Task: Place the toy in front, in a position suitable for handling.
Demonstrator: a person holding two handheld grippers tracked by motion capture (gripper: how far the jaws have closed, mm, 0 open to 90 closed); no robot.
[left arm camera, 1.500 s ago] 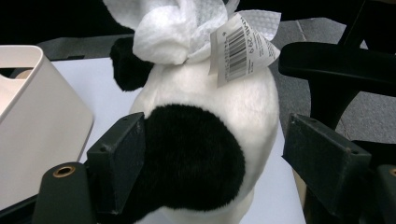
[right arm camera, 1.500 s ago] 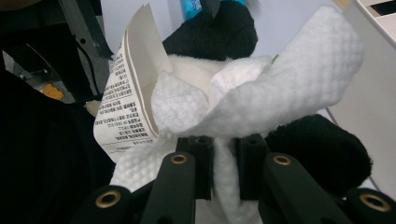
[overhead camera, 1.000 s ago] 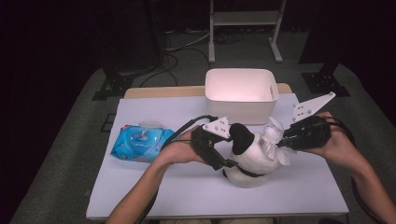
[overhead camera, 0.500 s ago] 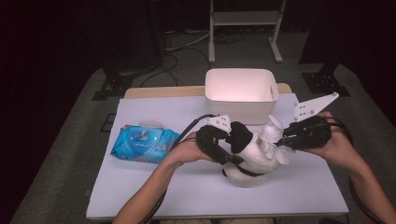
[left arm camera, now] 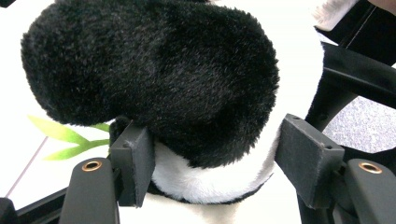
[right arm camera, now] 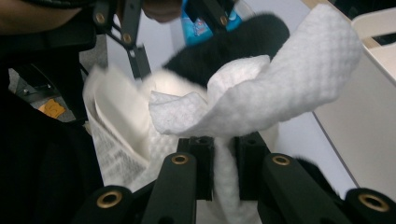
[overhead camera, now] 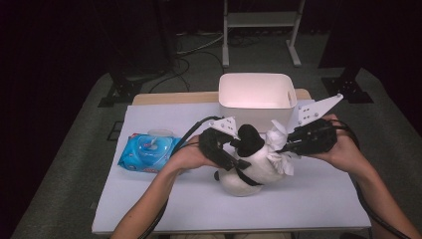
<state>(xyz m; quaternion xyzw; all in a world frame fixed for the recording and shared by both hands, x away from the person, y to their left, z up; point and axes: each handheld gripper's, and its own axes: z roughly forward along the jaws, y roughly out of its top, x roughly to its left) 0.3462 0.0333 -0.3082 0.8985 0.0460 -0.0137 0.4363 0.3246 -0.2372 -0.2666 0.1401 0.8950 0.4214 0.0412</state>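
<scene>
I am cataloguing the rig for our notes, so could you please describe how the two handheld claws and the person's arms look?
Both the left claw and the right claw have black bodies, black jaws with flat dark pads and brass-coloured rivets. Each carries a pale grey three-cornered plate on top and trails a black cable. The forearms are bare, with no sleeves visible.

A black-and-white plush panda [overhead camera: 249, 167] lies mid-surface, just near of the white bin, one black limb [left arm camera: 154, 79] raised. A crumpled white wipe [right arm camera: 261, 93], quilted in texture, rests against the panda's right side.
</scene>
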